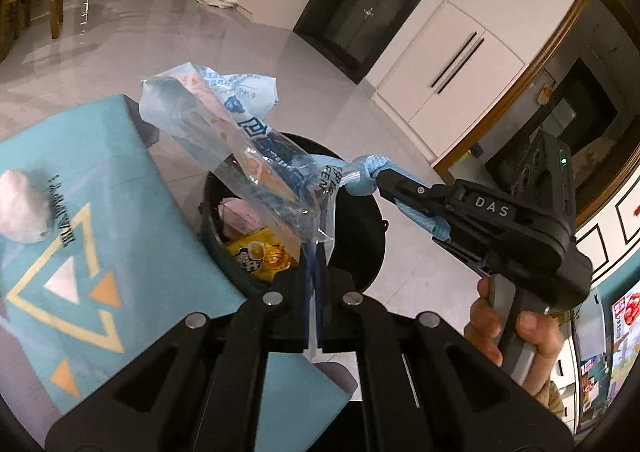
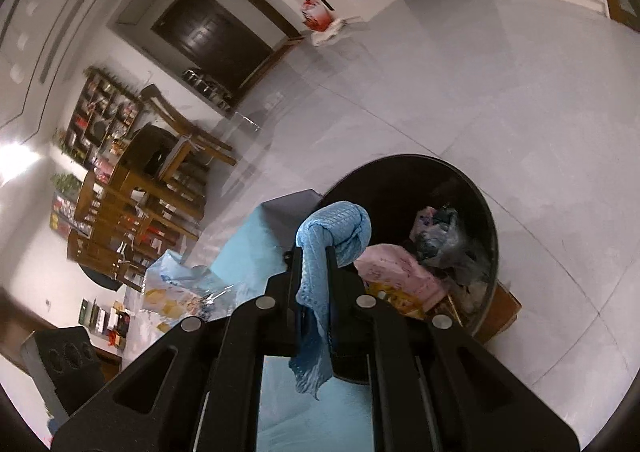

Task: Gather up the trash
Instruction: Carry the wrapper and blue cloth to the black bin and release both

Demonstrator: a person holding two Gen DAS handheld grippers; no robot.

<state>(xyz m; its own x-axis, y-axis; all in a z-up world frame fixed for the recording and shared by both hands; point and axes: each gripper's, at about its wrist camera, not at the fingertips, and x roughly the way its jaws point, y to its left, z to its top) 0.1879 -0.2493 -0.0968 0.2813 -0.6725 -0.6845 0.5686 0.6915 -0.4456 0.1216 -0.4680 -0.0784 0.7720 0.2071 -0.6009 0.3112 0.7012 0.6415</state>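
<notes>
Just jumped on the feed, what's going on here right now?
Trash collection at a black bin beside a teal-covered table. The left gripper is shut on a clear printed plastic wrapper, held up over the bin. The right gripper is shut on a blue knit cloth, also at the bin's edge. Wrappers already lie inside. A crumpled white tissue remains on the table.

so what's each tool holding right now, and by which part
Left tool pinches the clear wrapper by its lower end, above the bin. Right tool grips the blue cloth partway along, the bunched end past the tips.
</notes>
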